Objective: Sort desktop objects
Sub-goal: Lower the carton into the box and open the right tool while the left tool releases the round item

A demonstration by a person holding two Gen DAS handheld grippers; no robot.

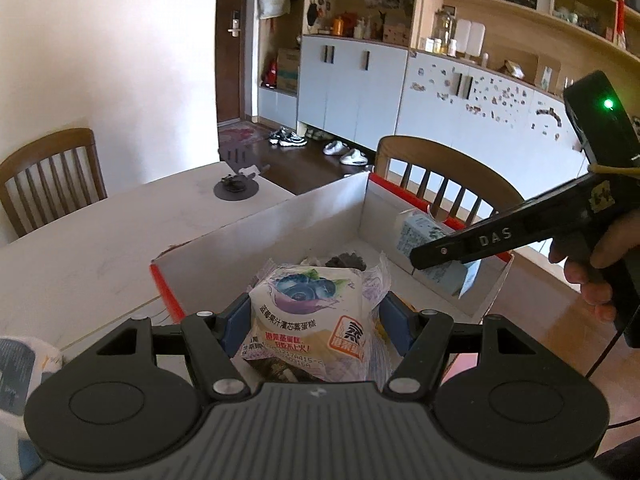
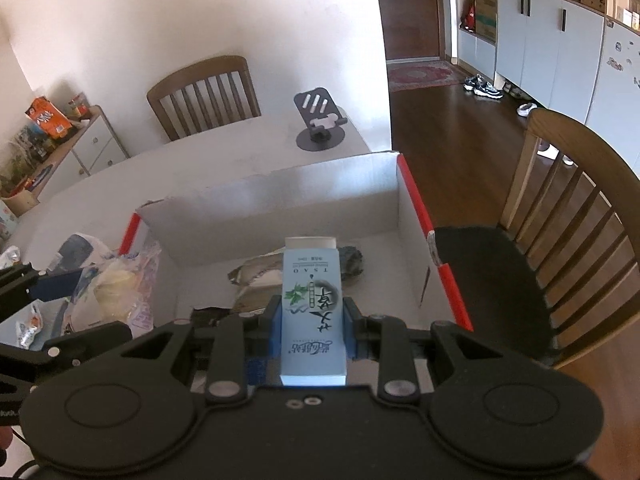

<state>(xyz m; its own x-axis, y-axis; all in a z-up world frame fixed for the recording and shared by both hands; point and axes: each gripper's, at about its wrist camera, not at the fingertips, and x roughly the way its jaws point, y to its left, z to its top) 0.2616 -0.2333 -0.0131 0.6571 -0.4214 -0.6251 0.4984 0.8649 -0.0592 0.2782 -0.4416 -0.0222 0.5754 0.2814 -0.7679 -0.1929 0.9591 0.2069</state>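
My left gripper (image 1: 316,320) is shut on a blueberry cake packet (image 1: 308,316) and holds it over the near end of an open white cardboard box (image 1: 280,224) with red edges. My right gripper (image 2: 312,320) is shut on a light blue carton (image 2: 312,312) with a white cap and holds it above the same box (image 2: 320,192). The right gripper and carton (image 1: 424,236) also show in the left wrist view, over the box's right side. Dark wrapped snacks (image 2: 352,258) lie on the box floor.
A grey phone stand (image 2: 320,120) stands on the white table (image 1: 80,248) beyond the box. Wooden chairs (image 2: 580,208) stand at the far side and right. More snack bags (image 2: 84,252) lie left of the box. A white bag (image 1: 20,364) sits at the left.
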